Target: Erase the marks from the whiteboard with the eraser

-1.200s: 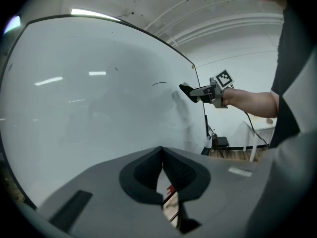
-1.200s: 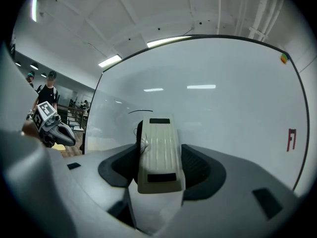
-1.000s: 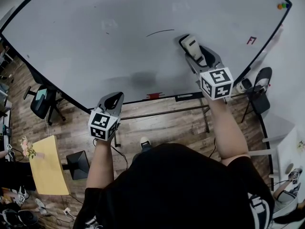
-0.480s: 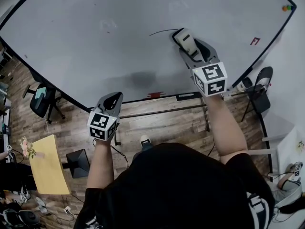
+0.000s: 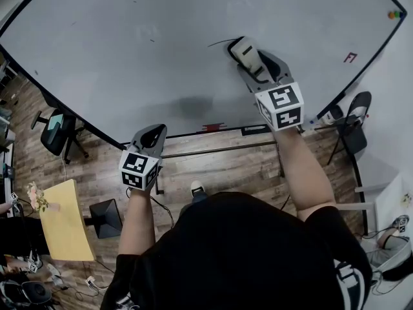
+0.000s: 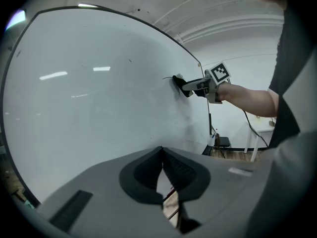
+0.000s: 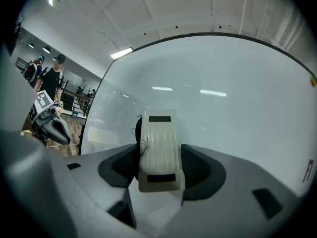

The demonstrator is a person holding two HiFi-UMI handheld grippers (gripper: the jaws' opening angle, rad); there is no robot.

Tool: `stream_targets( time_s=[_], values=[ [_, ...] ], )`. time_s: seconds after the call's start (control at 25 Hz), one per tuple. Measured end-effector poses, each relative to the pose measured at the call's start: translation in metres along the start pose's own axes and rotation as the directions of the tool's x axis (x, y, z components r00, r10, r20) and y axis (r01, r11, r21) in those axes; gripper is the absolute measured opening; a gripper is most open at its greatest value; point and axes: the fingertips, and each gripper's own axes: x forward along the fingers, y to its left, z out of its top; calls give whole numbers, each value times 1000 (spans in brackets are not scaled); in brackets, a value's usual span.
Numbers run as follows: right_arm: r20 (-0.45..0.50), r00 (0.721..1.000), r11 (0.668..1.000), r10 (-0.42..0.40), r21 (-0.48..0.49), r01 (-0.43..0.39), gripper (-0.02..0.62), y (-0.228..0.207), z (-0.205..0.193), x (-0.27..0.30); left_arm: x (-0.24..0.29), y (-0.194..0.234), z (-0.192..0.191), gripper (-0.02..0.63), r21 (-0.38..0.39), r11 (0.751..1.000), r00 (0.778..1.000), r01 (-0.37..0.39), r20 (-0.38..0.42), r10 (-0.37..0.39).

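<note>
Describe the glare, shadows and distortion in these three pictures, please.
Head view: the whiteboard edge bows strongly, and a soft grey shadow lies near its lower edge. Left gripper view: white glare streaks cross the board, and the corners are dark. Right gripper view: similar streaks, a curved board edge, and the eraser looks clear between the jaws.

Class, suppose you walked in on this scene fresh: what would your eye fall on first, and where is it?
The huge whiteboard fills the upper part of the head view. At its centre-right, the right gripper clamps a cream eraser against the board, beside a thin dark curved mark. The left gripper hangs shut and empty near the board's lower edge.
</note>
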Motion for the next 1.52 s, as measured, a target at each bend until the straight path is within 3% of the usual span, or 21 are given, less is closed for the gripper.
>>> stream_targets(
  time_s=[1.16, 1.52],
  values=[
    [-53, 985, 984, 162, -68, -165, 250, 91, 7, 42, -44, 20, -33, 14, -76, 993, 996, -89, -16, 88],
    [-51, 994, 986, 101, -128, -107, 250, 84, 11, 40, -47, 21, -34, 14, -74, 993, 996, -90, -18, 89]
  ],
)
